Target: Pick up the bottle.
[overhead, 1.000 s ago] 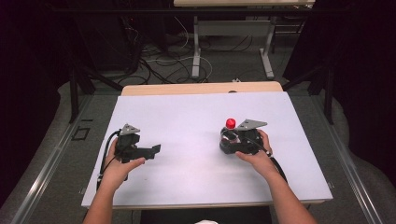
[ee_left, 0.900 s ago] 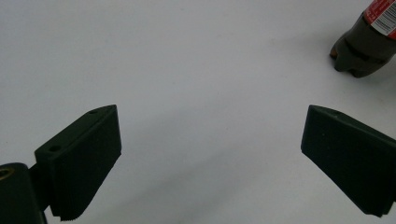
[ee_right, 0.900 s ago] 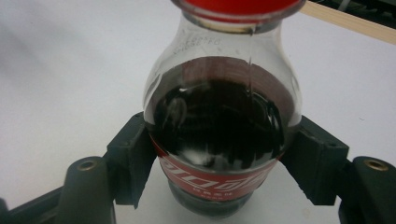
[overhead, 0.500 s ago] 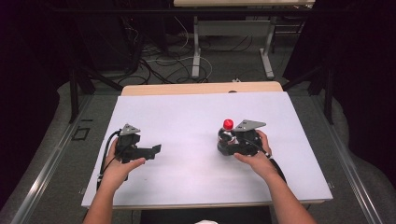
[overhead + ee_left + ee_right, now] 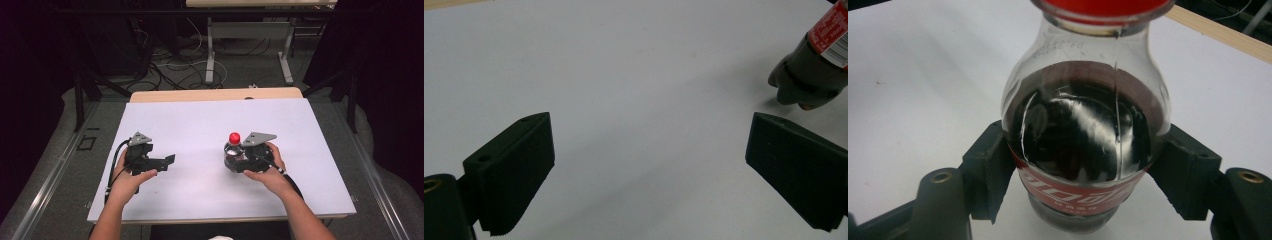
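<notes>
A big white table (image 5: 200,125) lies flat and smooth, with a strip of pale wood along its far edge. Near its middle, a bit toward the person's right, stands a bottle (image 5: 233,152). The right gripper (image 5: 241,161) holds it: its two black jaws press on both sides of the bottle at the red label (image 5: 1073,192). The left gripper (image 5: 167,161) sits well apart from the bottle, on the bottle's left, with its jaws wide open and nothing between them.

The bottle could slip or tip, because its clear plastic is round and shiny and the jaws touch just two small spots. A hard squeeze could dent the soft wall.

The bottle is clear with dark drink inside. The cap (image 5: 234,138) is red and round.
</notes>
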